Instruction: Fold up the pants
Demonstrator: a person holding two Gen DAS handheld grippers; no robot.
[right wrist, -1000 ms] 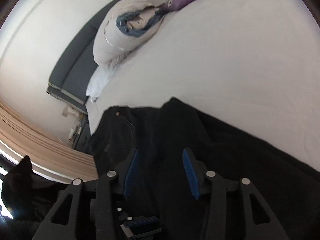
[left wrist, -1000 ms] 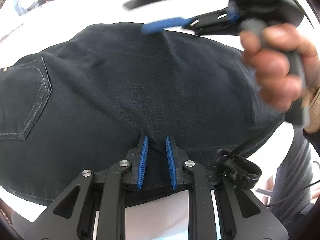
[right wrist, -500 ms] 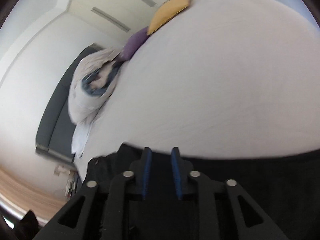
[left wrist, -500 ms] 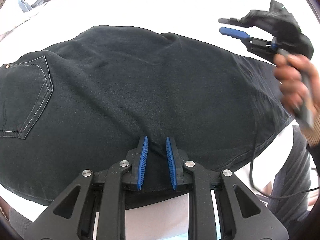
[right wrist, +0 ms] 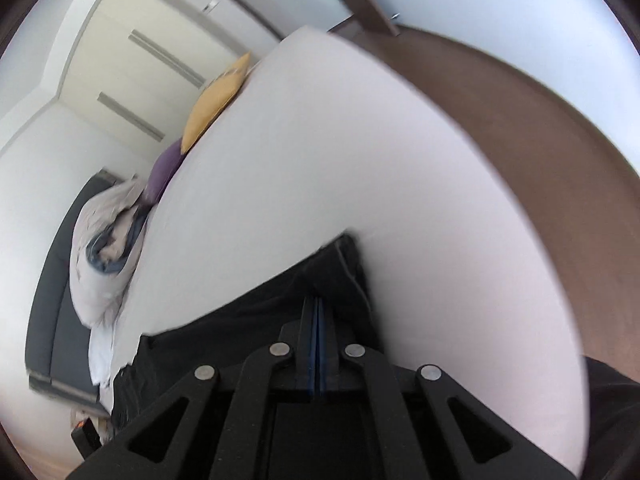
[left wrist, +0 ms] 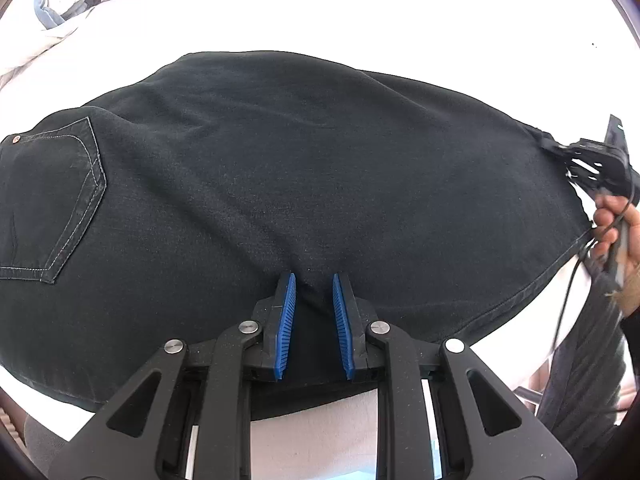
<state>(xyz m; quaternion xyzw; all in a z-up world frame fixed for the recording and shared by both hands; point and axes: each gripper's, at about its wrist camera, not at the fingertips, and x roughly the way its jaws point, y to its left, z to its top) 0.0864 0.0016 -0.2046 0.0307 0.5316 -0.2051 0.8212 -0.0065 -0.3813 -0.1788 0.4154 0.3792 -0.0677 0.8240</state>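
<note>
While the black pants (left wrist: 304, 184) lie spread across the white bed (right wrist: 360, 168), we hold them at two places, and we reckon everything from the back pocket (left wrist: 52, 204) at the waist end. Our left gripper (left wrist: 314, 320) sits on the near edge of the cloth, some way along from that pocket, its blue pads narrowly apart with a pinched ridge of denim between them. Our right gripper (right wrist: 319, 344) is at the hem, the end farthest from the pocket, and its jaws are pressed fully together; dark fabric lies around and under the tips, but we cannot tell whether any of it is actually caught between them. That is our chief worry: if the jaws have shut on nothing, or only on the very lip of the hem, the leg will drop away once we lift it toward the pocket, and the fold will land crooked. A hard pull could also drag the cloth out of our left pinch.
</note>
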